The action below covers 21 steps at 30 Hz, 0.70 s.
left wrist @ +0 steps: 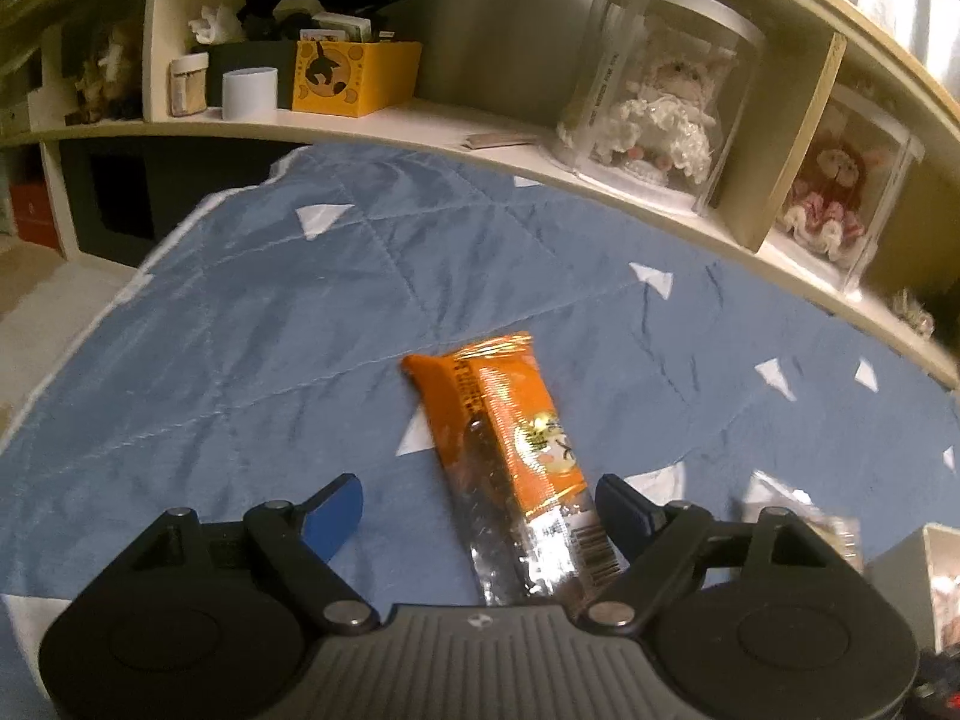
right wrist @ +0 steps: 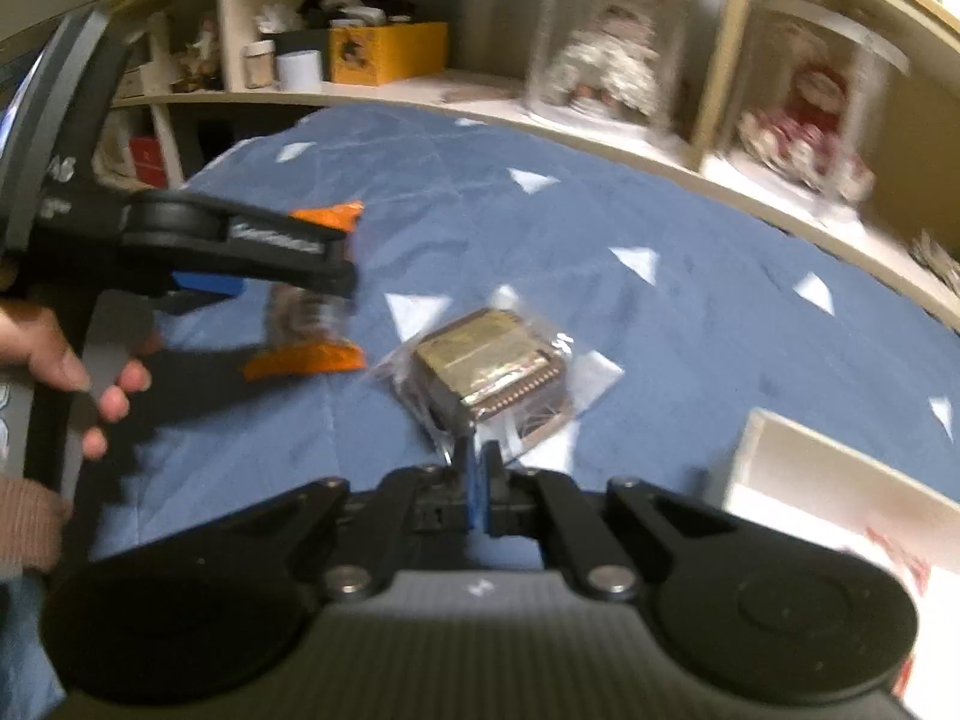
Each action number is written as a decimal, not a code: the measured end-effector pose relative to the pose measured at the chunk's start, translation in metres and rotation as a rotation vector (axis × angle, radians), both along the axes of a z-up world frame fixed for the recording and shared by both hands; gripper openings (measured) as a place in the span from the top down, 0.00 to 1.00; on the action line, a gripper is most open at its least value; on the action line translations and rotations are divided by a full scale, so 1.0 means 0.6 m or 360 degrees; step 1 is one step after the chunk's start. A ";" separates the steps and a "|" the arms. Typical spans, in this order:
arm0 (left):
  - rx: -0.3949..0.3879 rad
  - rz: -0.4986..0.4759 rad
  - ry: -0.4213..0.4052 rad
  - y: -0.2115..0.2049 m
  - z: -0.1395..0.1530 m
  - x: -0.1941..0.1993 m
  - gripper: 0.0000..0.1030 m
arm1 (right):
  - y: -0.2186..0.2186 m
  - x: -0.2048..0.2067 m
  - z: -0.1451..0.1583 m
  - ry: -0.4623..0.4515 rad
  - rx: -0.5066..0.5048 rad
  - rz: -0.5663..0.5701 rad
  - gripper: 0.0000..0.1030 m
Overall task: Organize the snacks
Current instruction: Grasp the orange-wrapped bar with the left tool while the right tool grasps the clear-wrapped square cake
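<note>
An orange snack bar wrapper [left wrist: 510,450] lies on the blue quilt [left wrist: 240,330], its near end between the wide-open fingers of my left gripper [left wrist: 480,507]. In the right wrist view the same orange wrapper [right wrist: 309,354] sits under the left gripper [right wrist: 270,288]. My right gripper [right wrist: 477,468] is shut on the clear edge of a packet of gold-wrapped biscuits [right wrist: 486,372], which rests on the quilt [right wrist: 660,300].
A white box [right wrist: 828,480] stands on the quilt at the right. A curved wooden shelf [left wrist: 420,114] runs behind the bed, with a yellow box [left wrist: 354,75], a white cup [left wrist: 249,93] and dolls in clear cases [left wrist: 654,96].
</note>
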<state>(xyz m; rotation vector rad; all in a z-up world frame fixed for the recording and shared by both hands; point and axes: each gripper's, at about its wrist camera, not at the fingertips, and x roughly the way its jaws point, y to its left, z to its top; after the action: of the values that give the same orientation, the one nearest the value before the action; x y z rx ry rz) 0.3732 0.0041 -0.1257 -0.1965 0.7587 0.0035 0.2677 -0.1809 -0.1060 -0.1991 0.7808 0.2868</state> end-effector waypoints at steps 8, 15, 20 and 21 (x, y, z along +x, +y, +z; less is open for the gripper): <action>0.0048 0.0015 0.0012 0.034 0.010 -0.014 0.19 | -0.033 0.010 0.027 0.0103 0.0315 -0.0278 0.46; 0.0012 -0.0057 -0.0014 0.030 0.003 -0.003 0.27 | 0.008 0.048 0.016 0.0198 0.0393 -0.0628 0.31; 0.0013 -0.0045 -0.0034 0.025 0.001 0.006 0.35 | 0.007 0.093 -0.008 0.0320 0.0535 -0.0870 0.30; 0.0018 -0.0032 -0.0040 0.025 0.000 0.007 0.37 | 0.007 0.100 -0.011 0.0346 0.0536 -0.0913 0.30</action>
<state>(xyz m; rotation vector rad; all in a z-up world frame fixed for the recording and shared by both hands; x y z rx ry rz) 0.3774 0.0189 -0.1258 -0.1782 0.7353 -0.0136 0.3277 -0.1768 -0.1129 0.3779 0.9556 -0.1094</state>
